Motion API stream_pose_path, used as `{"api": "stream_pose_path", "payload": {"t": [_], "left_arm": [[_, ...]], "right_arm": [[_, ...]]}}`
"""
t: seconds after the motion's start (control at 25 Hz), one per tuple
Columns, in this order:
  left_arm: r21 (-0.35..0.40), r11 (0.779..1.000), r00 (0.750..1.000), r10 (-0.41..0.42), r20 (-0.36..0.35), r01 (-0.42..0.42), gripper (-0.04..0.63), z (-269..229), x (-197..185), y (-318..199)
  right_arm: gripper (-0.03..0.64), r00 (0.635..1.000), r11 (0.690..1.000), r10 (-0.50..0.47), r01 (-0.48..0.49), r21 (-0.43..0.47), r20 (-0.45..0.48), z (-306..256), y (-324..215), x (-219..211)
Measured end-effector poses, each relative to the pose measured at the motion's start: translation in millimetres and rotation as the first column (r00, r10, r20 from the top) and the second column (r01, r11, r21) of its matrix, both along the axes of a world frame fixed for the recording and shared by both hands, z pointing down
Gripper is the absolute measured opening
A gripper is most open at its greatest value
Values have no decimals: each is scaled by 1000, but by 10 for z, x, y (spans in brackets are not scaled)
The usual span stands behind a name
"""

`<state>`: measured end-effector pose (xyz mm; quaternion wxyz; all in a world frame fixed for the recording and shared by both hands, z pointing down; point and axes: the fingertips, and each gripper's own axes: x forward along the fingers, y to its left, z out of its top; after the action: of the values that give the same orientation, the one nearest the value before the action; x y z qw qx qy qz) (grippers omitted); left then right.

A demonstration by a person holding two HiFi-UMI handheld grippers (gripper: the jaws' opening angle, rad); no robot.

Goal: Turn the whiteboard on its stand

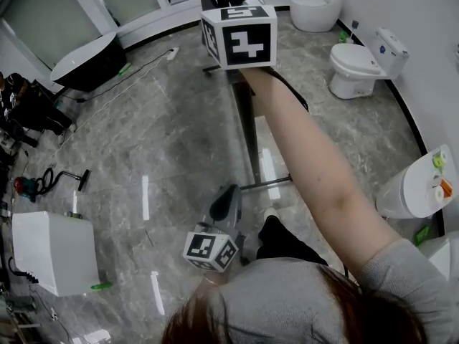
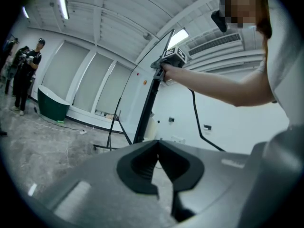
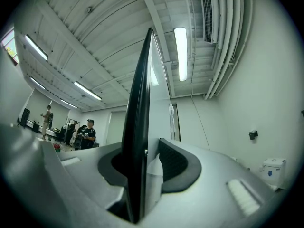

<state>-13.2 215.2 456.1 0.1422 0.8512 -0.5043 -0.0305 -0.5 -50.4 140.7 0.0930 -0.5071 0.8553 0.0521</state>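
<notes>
Whiteboard [image 3: 138,127] on its floor stand [image 1: 267,184], its dark frame pinched high up between the narrowed jaws of the right tool [image 3: 147,158]; left tool [image 2: 158,145] closed, empty, held low. The turn looks begun but unfinished.

left gripper [image 2: 158,144]: jaws together, empty | right gripper [image 2: 160,66]: at whiteboard [image 2: 147,106] upper edge
</notes>
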Motion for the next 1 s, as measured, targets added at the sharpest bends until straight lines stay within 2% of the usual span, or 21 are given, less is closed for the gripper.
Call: {"api": "stream_pose_path", "payload": {"t": [0.44, 0.76, 1.0], "left_arm": [[-9, 999, 999, 33, -9, -33, 2, 2, 65, 438], [-1, 999, 999, 39, -4, -39, 2, -29, 120, 574], [4, 999, 999, 34, -12, -34, 2, -60, 306, 682]], "right_arm": [[95, 999, 999, 35, -35, -2, -1, -28, 382, 171], [94, 999, 999, 34, -34, -2, 3, -20, 621, 261], [92, 999, 999, 33, -33, -2, 4, -11, 792, 335]]}}
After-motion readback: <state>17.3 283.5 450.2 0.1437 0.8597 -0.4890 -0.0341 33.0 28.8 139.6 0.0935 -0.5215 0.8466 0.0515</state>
